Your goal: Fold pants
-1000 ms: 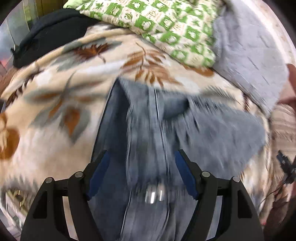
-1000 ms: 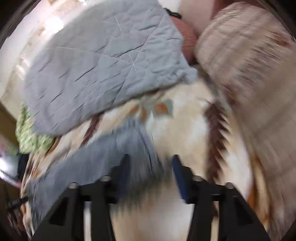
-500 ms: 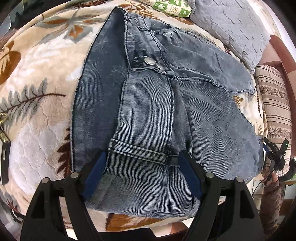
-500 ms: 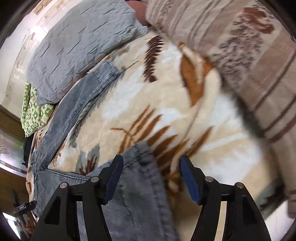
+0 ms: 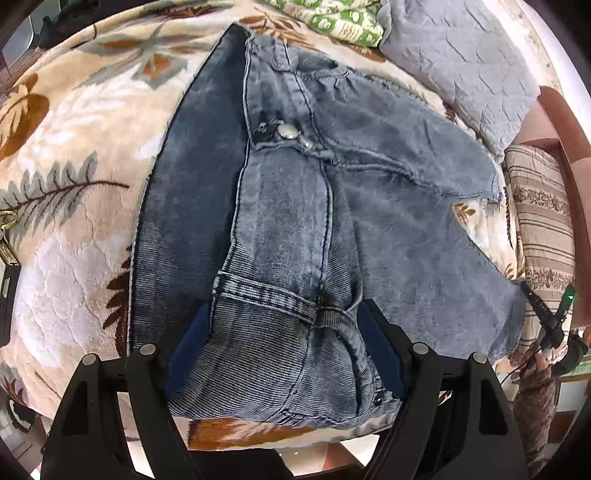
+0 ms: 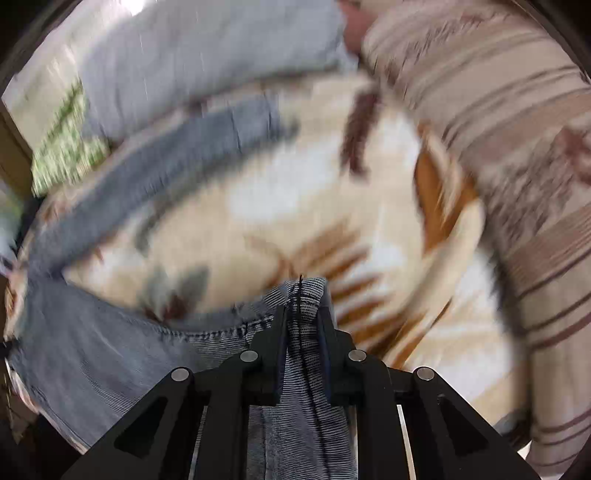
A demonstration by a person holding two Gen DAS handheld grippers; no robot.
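Observation:
Grey-blue denim pants (image 5: 280, 221) lie spread on a leaf-patterned blanket (image 5: 74, 177), waistband and metal button (image 5: 287, 131) toward the far side. My left gripper (image 5: 284, 339) is open, its blue-padded fingers (image 5: 190, 339) straddling the near waistband area without closing. In the blurred right wrist view my right gripper (image 6: 302, 314) is shut on a hem corner of the pants (image 6: 306, 295), and denim (image 6: 92, 354) trails off to the left.
A grey quilted pillow (image 5: 461, 62), a green patterned cloth (image 5: 332, 18) and a brown striped cushion (image 5: 543, 229) lie at the far and right sides. The other pant leg (image 6: 166, 173) runs across the blanket (image 6: 295, 206). The bed's near edge is just below my left gripper.
My right gripper has closed on the pants hem it was straddling. My left gripper has moved slightly closer over the pants and stays open.

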